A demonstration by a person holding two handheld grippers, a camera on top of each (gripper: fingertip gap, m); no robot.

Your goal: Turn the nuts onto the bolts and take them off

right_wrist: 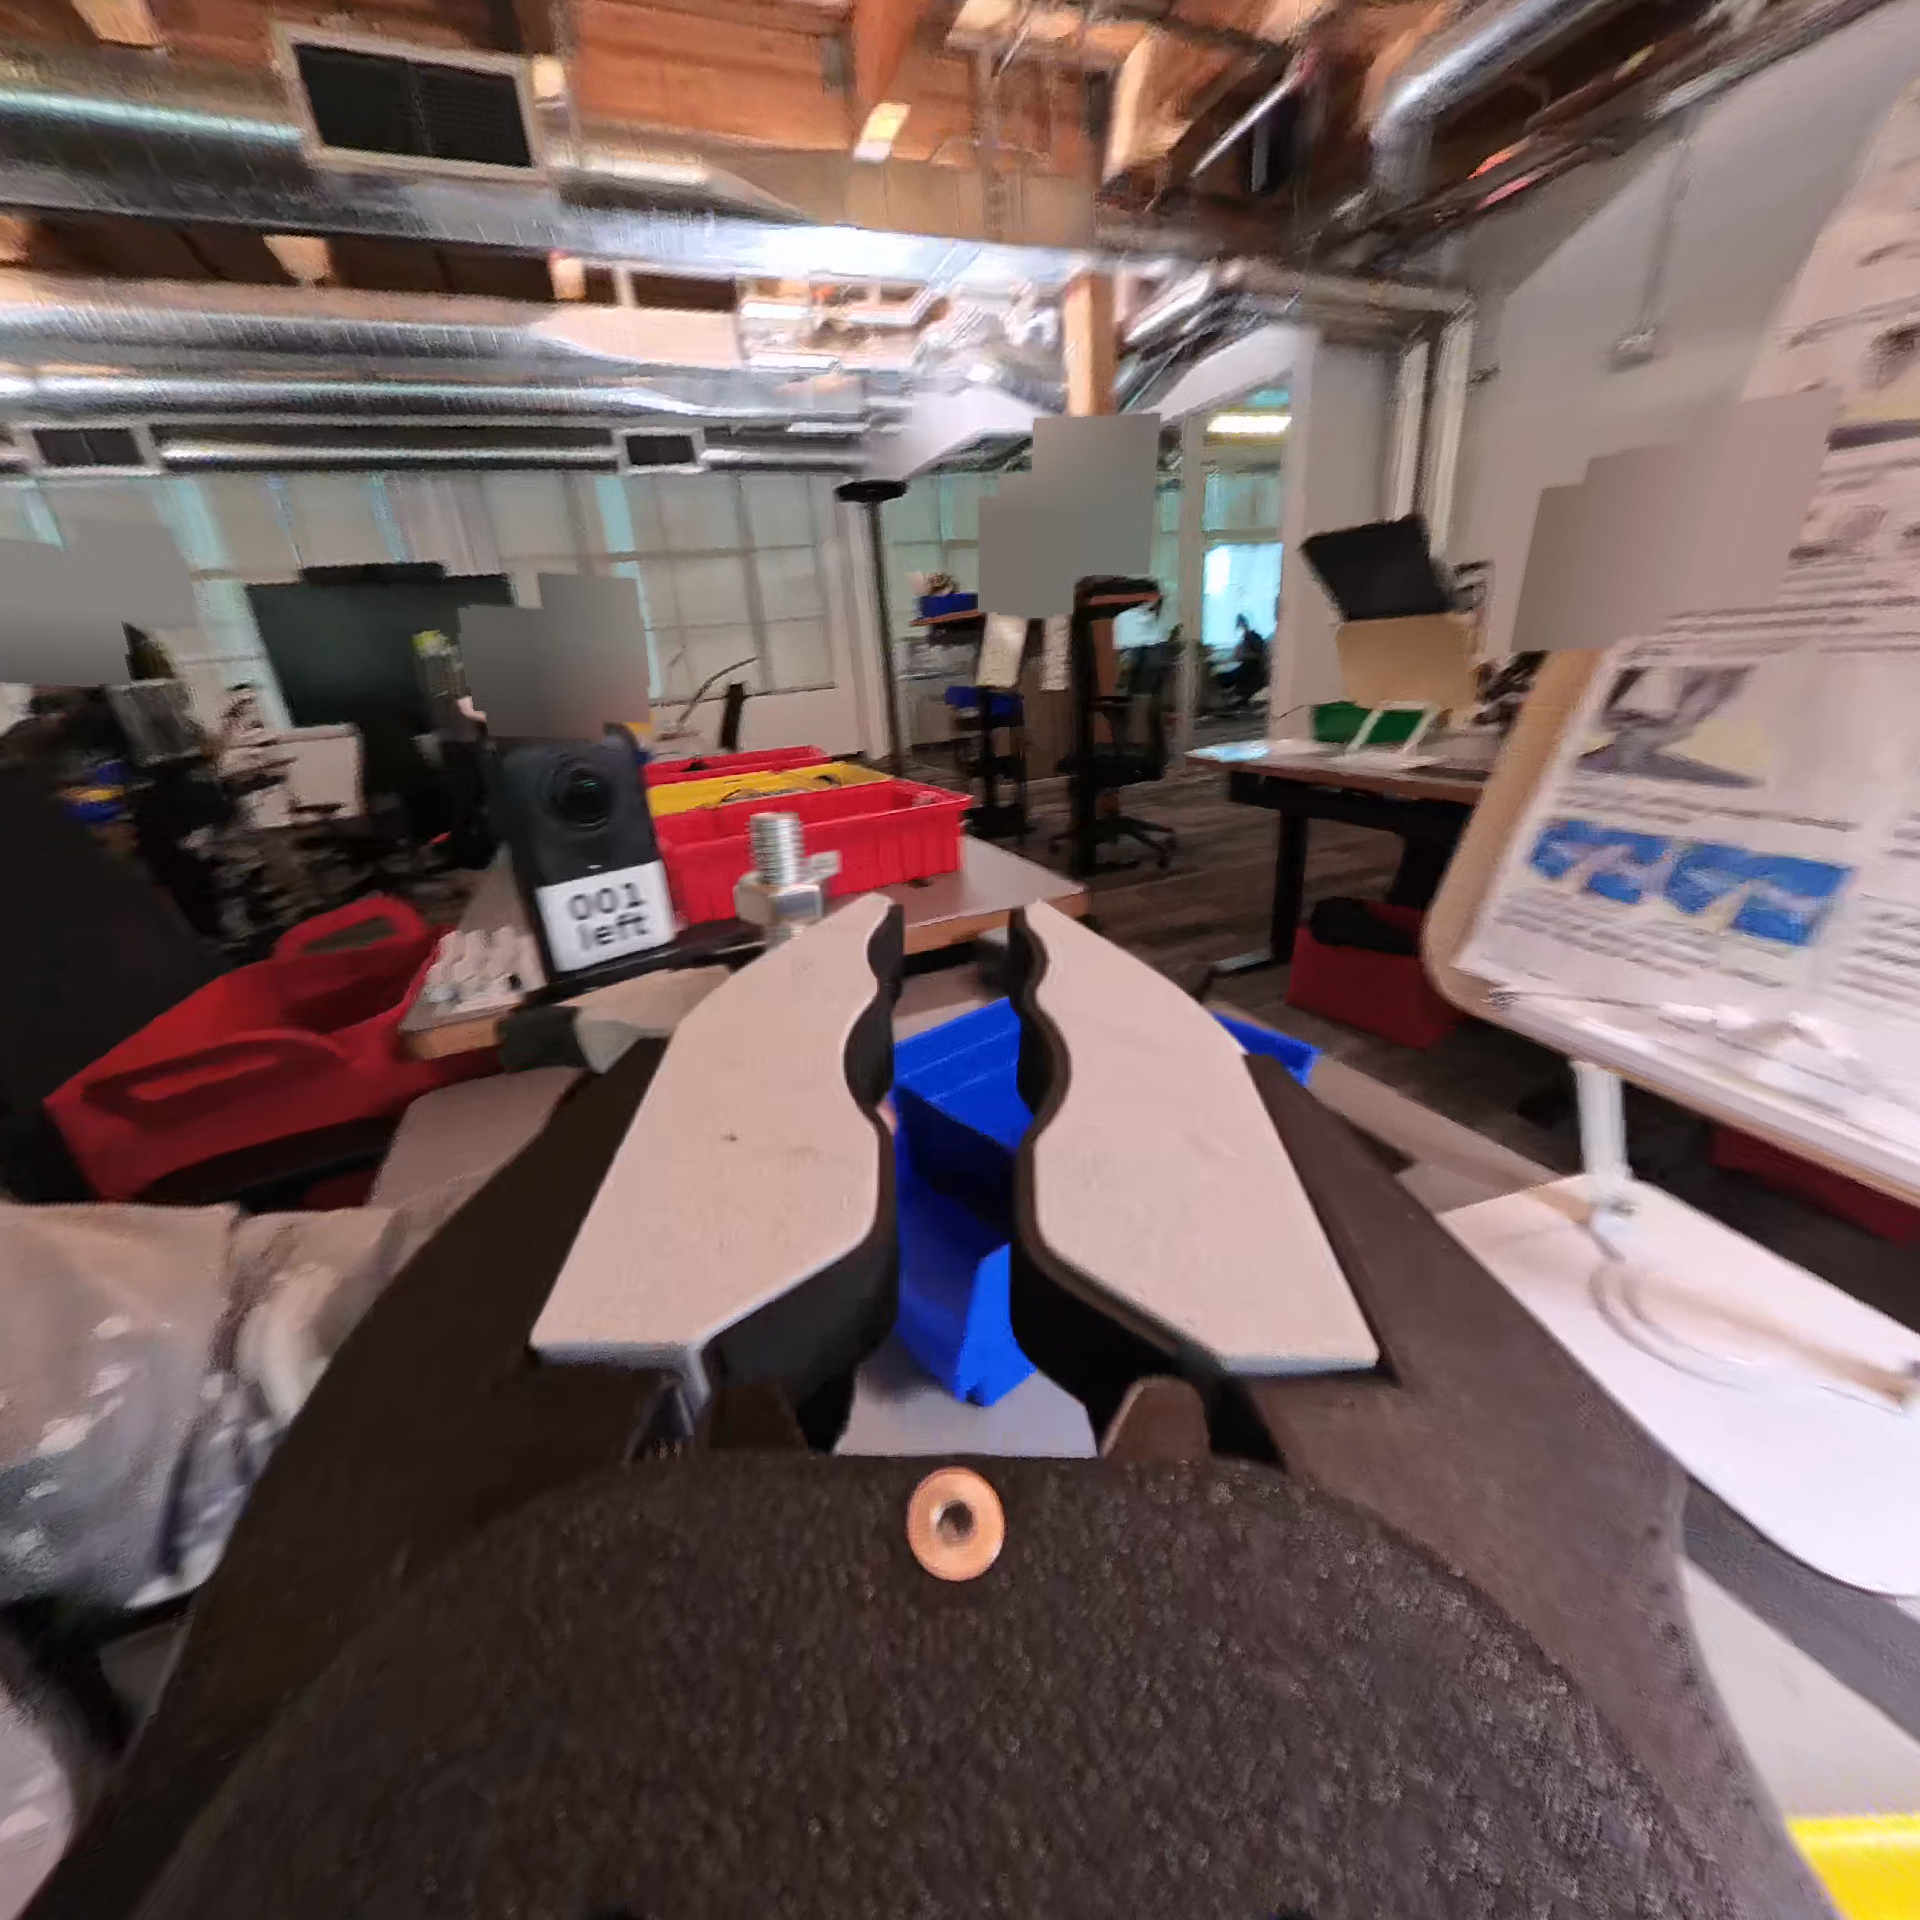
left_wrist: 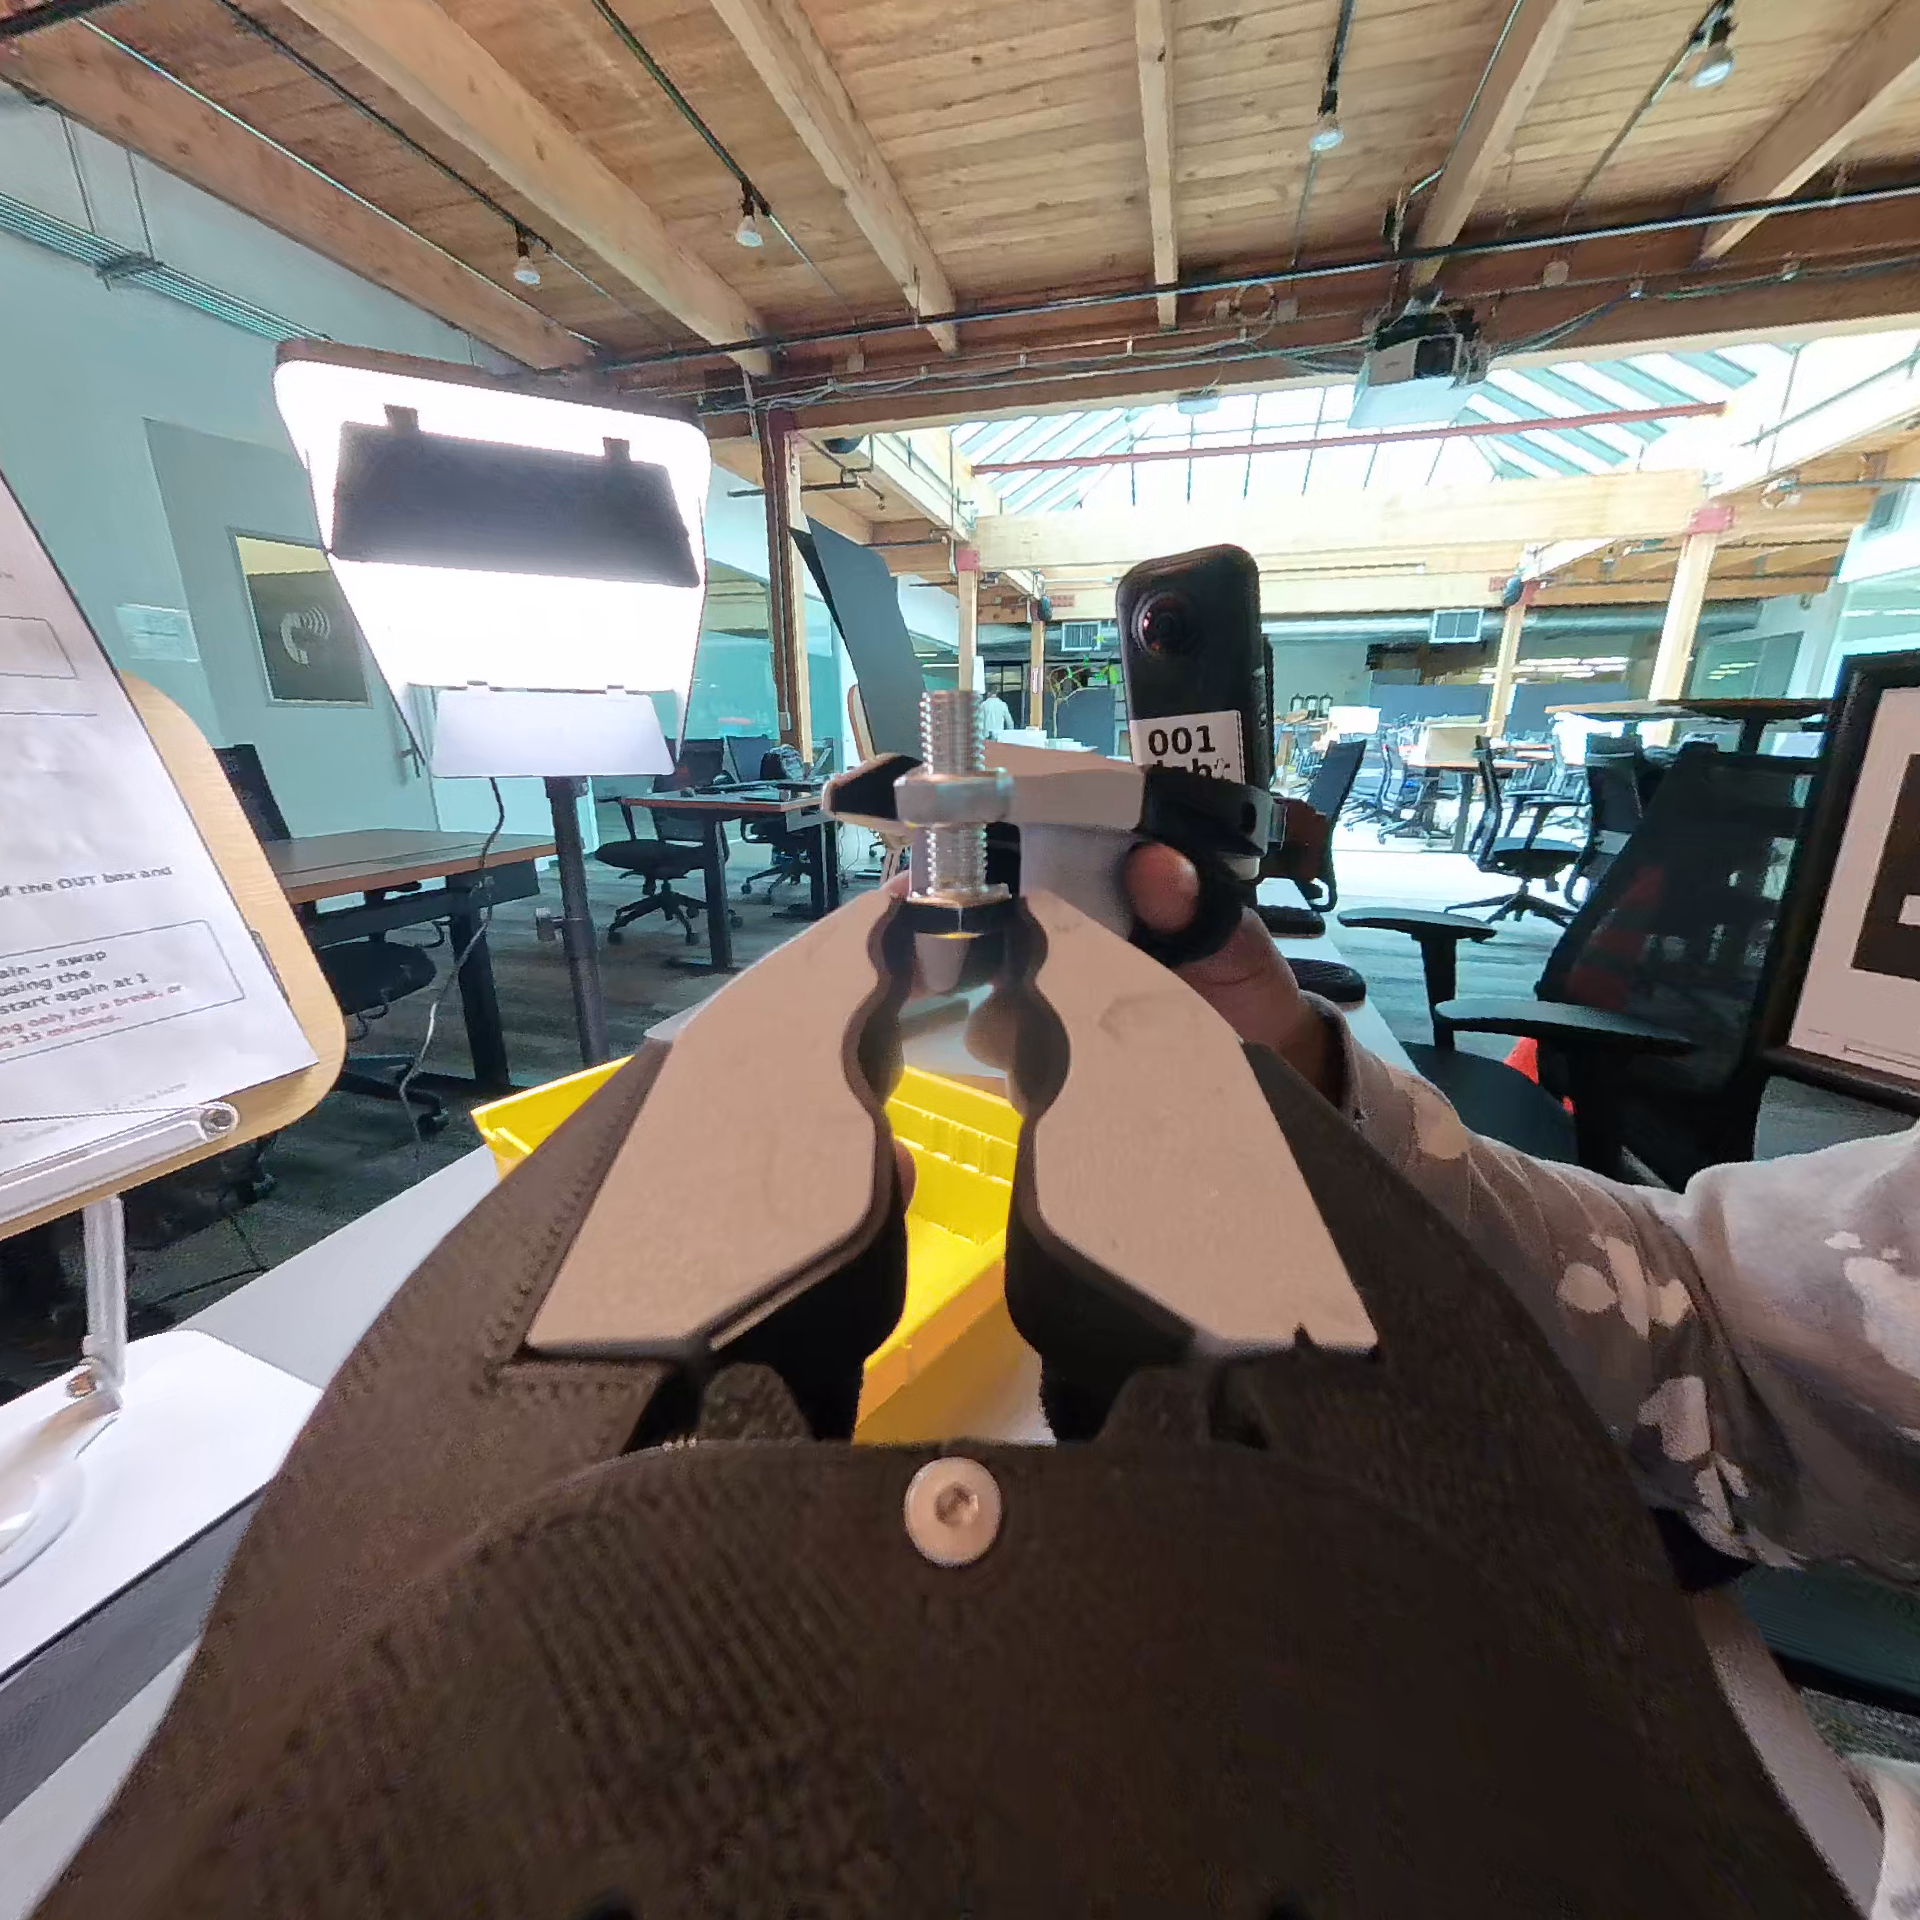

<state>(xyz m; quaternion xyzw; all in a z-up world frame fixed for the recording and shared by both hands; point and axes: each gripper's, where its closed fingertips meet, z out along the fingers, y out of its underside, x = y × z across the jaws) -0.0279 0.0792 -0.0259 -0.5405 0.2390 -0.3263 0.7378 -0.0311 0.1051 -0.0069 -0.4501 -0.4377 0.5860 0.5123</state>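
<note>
Threaded steel bolt, upright at frame centre, head clamped in left tongs; hex nut mid-shank, pinched flat-to-flat by right tongs, whose own blurred view shows them narrow; likely rigid, heavy for size, slick, best gripped on flats.

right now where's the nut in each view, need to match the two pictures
Left wrist view: the nut sits at centre, above the left gripper, partway up the upright bolt, with the right gripper's fingers around it.
Right wrist view: the nut is left of centre, just beyond the tip of the right gripper's left finger; blur hides whether they touch.
Shared landmark: the bolt's threaded end sticks up above the nut in both.
</note>
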